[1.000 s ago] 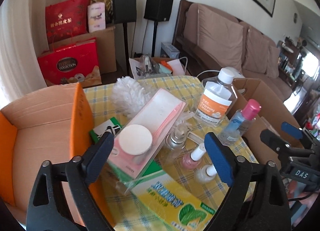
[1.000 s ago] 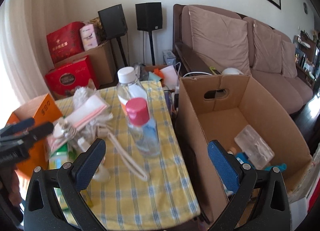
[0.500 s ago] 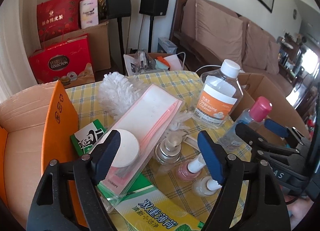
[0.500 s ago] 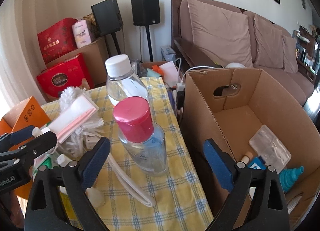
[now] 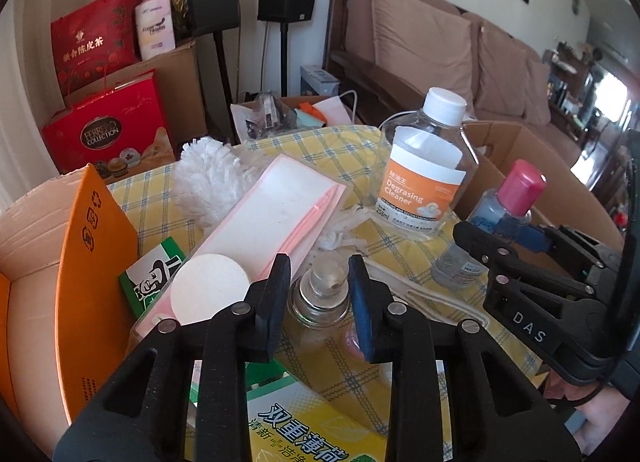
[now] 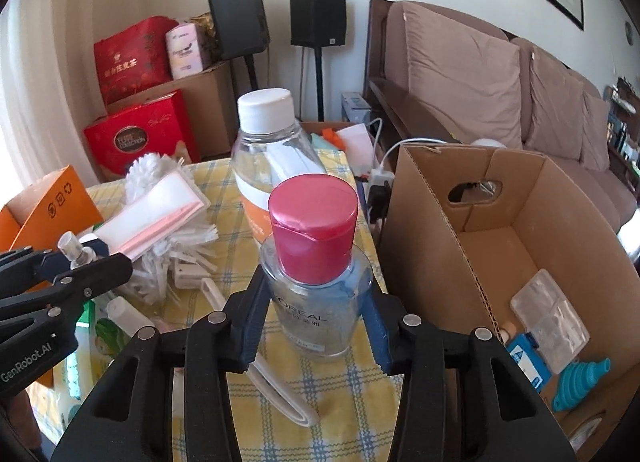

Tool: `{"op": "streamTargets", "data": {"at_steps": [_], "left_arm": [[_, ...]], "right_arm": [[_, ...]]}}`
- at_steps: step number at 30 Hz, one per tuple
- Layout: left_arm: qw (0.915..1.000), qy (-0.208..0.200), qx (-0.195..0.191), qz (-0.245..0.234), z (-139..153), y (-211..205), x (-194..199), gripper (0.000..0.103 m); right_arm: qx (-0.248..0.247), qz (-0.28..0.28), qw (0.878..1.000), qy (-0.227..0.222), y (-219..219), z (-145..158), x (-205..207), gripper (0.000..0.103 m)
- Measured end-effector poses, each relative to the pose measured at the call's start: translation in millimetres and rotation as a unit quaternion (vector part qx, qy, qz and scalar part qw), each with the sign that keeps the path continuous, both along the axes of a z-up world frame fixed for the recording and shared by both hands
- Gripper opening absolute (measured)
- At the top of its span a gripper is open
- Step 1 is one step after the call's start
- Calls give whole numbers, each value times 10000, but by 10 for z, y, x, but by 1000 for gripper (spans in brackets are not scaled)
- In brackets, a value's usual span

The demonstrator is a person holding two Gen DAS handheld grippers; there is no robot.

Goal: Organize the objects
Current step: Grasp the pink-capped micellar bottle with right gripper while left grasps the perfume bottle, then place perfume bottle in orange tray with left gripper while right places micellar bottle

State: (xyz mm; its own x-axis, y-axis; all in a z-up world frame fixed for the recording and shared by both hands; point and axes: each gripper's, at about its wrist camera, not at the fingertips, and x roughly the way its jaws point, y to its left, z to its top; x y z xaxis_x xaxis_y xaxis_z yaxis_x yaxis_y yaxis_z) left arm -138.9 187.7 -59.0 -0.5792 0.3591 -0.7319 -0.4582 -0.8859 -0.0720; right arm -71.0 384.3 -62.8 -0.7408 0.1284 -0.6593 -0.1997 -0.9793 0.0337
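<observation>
Both grippers are squeezing in at once now, a big change from a second ago when each stood wide open above the clutter. In the left wrist view the left gripper has dropped in and its jaws are closing around the small glass spray bottle at lower centre of the frame; the pads sit right against the bottle's neck and shoulders, though whether they truly press yet I cannot tell. Over in the right wrist view the right gripper is closing too, with the pink-capped bottle square between its jaws at the centre of the picture, the pads hugging the clear body on both sides. Both bottles stand upright on the yellow checked tablecloth. The degreasing cleaner bottle stands untouched just behind, upper right of centre. So the approach is over and two grasps are forming together. The likely homes are waiting: the brown cardboard box fills the right of the right wrist frame, and the orange box sits at the left edge of the left one.
</observation>
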Motion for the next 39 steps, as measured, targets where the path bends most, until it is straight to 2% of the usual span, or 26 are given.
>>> {"op": "streamTargets", "data": {"at_steps": [6, 12, 22, 30, 39], "left_arm": [[9998, -18, 180, 37, 115, -70, 15, 27], [9988, 166, 461, -28, 446, -205, 133, 27], [9965, 429, 713, 118, 985, -697, 383, 27], [9956, 511, 617, 494, 1081, -1247, 549, 27], [9923, 367, 521, 1064, 925, -1940, 527, 27]], "right_arm": [[-7, -39, 9997, 220, 32, 205, 126, 45], [-23, 73, 9993, 359, -33, 487, 258, 45], [-296, 866, 9940, 607, -516, 944, 414, 45], [-317, 1518, 9862, 586, -1116, 1052, 373, 45], [-418, 2281, 9715, 484, -1796, 1026, 328, 45]]}}
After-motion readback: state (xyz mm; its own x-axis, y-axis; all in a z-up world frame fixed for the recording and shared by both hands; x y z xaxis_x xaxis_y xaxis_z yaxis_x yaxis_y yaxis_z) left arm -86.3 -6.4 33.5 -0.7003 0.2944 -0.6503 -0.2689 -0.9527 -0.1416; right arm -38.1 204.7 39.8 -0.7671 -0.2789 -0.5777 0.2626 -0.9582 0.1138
